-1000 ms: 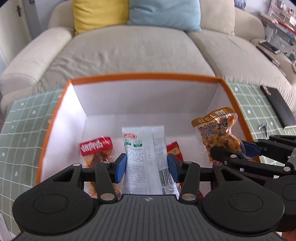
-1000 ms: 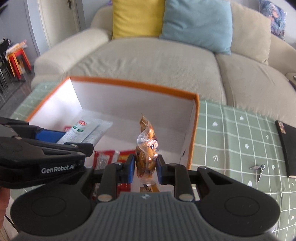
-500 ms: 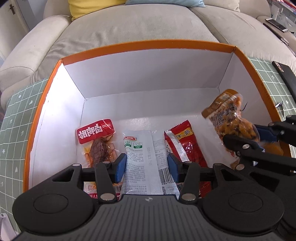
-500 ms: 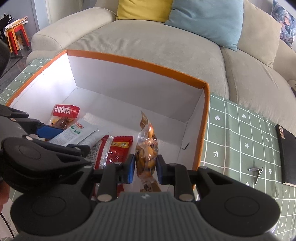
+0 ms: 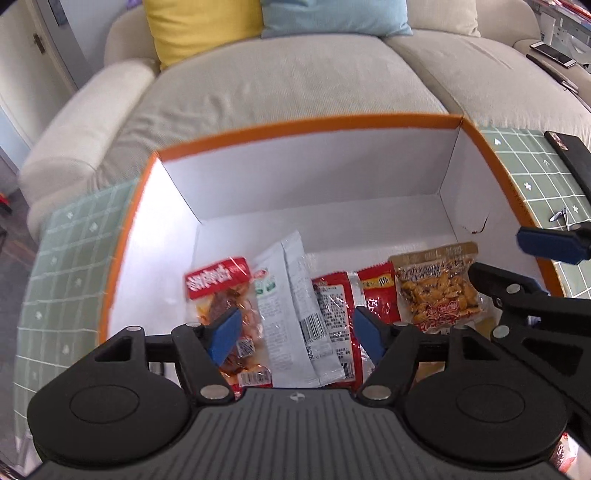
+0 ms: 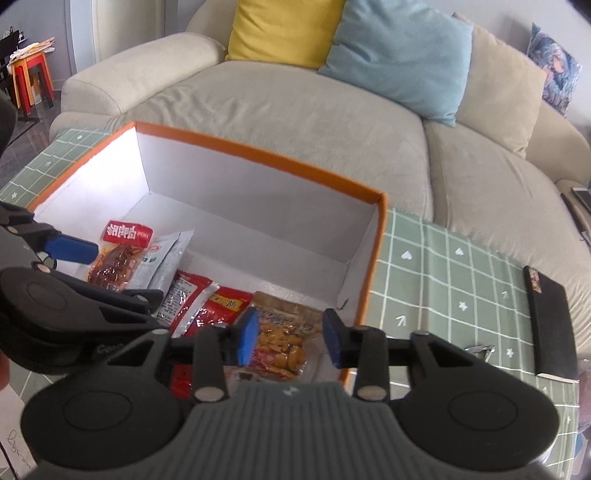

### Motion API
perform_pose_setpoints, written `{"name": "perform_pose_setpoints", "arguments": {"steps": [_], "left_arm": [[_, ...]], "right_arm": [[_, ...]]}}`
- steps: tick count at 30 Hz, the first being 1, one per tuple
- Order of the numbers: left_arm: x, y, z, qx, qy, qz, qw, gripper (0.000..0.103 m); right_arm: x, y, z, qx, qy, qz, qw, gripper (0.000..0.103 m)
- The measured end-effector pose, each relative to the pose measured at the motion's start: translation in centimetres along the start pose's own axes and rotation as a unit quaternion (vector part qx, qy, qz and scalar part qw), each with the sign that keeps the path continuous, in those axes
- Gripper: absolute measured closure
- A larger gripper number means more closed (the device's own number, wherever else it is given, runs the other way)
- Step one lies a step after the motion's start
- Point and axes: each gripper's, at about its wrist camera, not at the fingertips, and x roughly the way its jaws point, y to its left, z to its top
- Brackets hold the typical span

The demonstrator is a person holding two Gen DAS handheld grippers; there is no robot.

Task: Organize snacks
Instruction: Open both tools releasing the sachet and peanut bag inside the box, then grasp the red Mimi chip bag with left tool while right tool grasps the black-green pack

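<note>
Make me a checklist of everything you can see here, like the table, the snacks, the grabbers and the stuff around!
Surface: green checked tablecloth.
Job's things: orange-rimmed box with white inside; in a row on its floor lie a red-label meat packet, white packet, two red packets and an orange nut packet.
Clutter: black book and small metal clippers on the cloth.
Grippers: left gripper opening, pads clear of the white packet below; right gripper opening, nut packet lying beneath, not pinched.
Cables: nothing seen.
Surroundings: beige sofa, yellow cushion, blue cushion, red stool.
</note>
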Motion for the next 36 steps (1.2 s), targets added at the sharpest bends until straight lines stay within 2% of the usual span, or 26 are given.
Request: {"name": "perform_pose_setpoints", "arguments": {"steps": [8,12,15,17,19,23,27,31,36], "left_arm": [[-5.0,0.1,-1.1,-0.007,-0.075,-0.006,0.9971,0.022],[-8.0,0.1,-2.2,-0.007,-0.118,-0.033,0.9924,0.023],[-10.0,-0.1,-3.5,0.006,-0.151,-0.034,0.9879,0.024],[-11.0,-0.2,-4.5,0.014,-0.164,-0.030,0.9859,0.025],[-11.7,-0.3,-5.7,0.019,-0.173,-0.034,0.9842,0.028],[-12.2,-0.3,-8.1,0.010,-0.173,-0.038,0.9842,0.032],[-11.5,-0.1,-10.3,-0.011,-0.151,-0.056,0.9869,0.038],[-10.4,-0.3,-12.4,-0.040,-0.135,-0.062,0.9881,0.048],[-9.4,-1.1,-14.7,-0.030,-0.117,-0.071,0.9901,0.050]], "right_arm": [[-4.9,-0.7,-1.4,0.010,-0.049,-0.004,0.999,0.050],[-7.7,-0.8,-2.6,0.023,-0.076,0.009,0.997,0.049],[-9.7,-0.5,-3.9,0.031,-0.099,0.017,0.994,0.045],[-10.9,-0.3,-5.0,0.036,-0.111,0.028,0.993,0.040],[-11.8,0.0,-6.3,0.042,-0.118,0.039,0.991,0.040],[-12.4,0.1,-8.8,0.068,-0.107,0.042,0.991,0.039],[-12.5,0.0,-11.3,0.088,-0.093,0.025,0.991,0.039],[-12.3,0.3,-13.6,0.097,-0.073,0.007,0.993,0.040],[-11.4,0.6,-16.7,0.096,-0.046,-0.010,0.994,0.040]]}}
